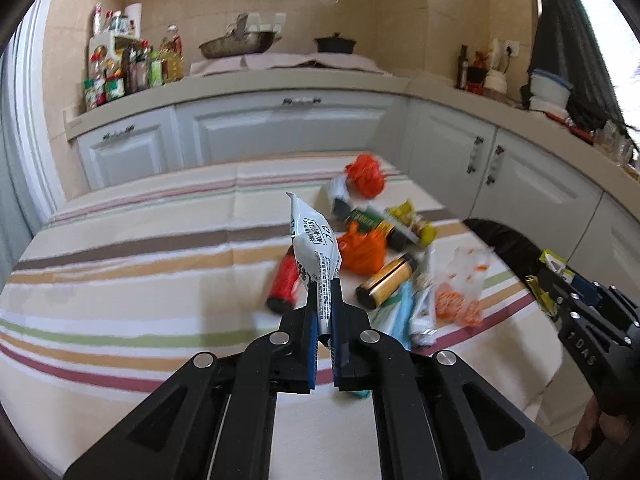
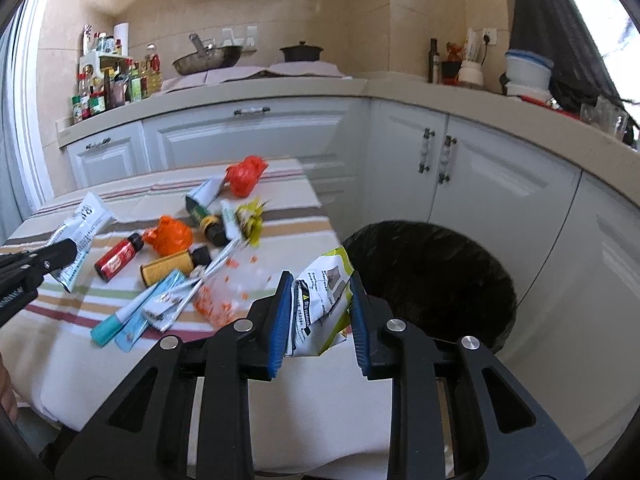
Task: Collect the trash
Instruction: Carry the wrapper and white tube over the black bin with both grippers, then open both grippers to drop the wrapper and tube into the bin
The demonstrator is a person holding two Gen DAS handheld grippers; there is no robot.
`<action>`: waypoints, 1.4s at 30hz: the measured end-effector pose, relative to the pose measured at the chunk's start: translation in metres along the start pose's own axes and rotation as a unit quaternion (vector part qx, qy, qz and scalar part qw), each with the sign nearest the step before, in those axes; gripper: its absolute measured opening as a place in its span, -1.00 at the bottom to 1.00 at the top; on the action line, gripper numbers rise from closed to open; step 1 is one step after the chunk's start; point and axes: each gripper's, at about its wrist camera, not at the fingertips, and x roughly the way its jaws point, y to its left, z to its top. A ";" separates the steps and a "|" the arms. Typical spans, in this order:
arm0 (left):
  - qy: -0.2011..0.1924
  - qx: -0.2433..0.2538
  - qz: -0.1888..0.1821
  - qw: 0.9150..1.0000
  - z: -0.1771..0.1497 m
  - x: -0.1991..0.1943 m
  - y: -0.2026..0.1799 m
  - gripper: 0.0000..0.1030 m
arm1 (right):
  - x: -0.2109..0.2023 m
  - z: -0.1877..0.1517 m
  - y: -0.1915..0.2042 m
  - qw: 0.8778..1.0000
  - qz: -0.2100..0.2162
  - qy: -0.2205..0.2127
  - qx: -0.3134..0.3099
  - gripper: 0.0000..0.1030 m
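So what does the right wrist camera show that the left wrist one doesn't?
Only the right wrist view shows the whole bin mouth beside the table, plus the printed face of the green wrapper between the right gripper's fingers. Only the left wrist view shows the white sachet head-on, clamped in the left gripper. Both show the striped tablecloth, the red bottle, the yellow bottle and the orange bags.

In the left wrist view, my right gripper [image 1: 560,280] is cut off by the frame edge; I cannot tell how its jaws stand there. The bin [image 1: 504,240] is mostly hidden behind the table [image 1: 120,280]. The spice bottles [image 1: 120,72] on the counter are too small to read. The wrapper pile [image 2: 168,304] is motion-blurred.
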 end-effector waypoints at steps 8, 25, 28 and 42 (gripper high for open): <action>-0.023 0.037 -0.051 0.998 0.029 0.008 -0.048 -0.89 | 0.004 0.022 -0.041 0.999 -0.041 -0.020 0.019 -0.48; 0.020 0.125 -0.124 0.984 0.059 0.093 -0.182 -0.89 | 0.069 0.041 -0.139 0.993 -0.087 -0.005 0.074 -0.47; 0.037 0.131 -0.125 0.983 0.061 0.112 -0.198 -0.89 | 0.086 0.041 -0.154 0.992 -0.091 0.003 0.083 -0.47; 0.080 0.130 -0.115 0.982 0.061 0.150 -0.216 -0.37 | 0.133 0.033 -0.188 0.989 -0.096 0.032 0.110 -0.02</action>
